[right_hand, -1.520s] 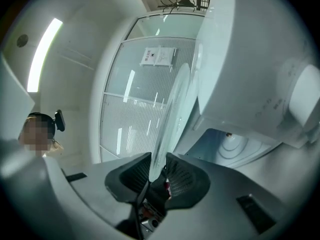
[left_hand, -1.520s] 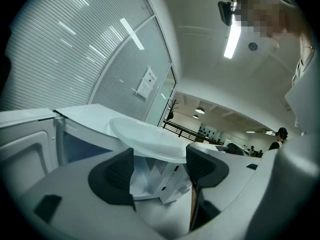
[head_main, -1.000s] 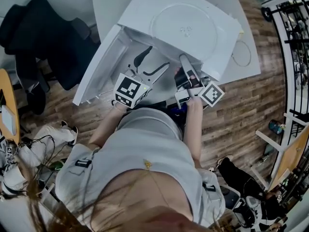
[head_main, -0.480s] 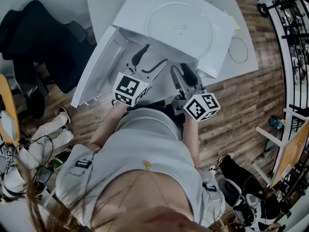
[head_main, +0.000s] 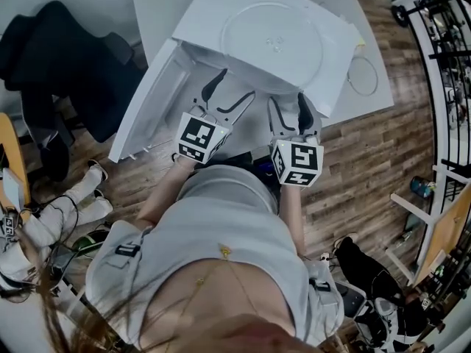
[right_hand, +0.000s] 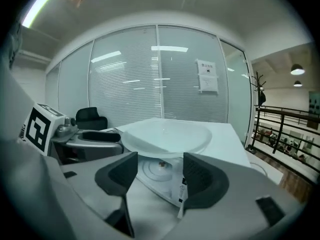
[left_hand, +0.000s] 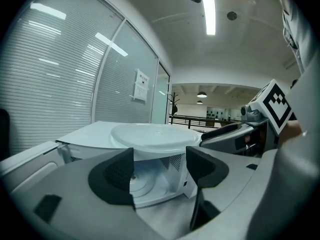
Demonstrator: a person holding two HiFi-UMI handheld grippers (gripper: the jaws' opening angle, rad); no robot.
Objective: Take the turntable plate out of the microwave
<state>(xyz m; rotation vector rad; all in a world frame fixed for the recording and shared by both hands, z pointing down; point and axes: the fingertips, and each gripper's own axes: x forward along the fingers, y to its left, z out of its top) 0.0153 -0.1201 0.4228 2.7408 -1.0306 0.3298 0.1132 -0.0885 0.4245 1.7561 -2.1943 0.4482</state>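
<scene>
Microwave (head_main: 202,22) cavity mostly hidden in head view, wall notice (right_hand: 207,77) txt too small to read

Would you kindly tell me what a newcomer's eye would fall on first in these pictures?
The eye goes first to the round turntable plate lying on top of the white microwave, whose door hangs open at the left. Just before the cavity, the left tool and right tool stand open and empty; the right one's jaws have just been opening.
</scene>
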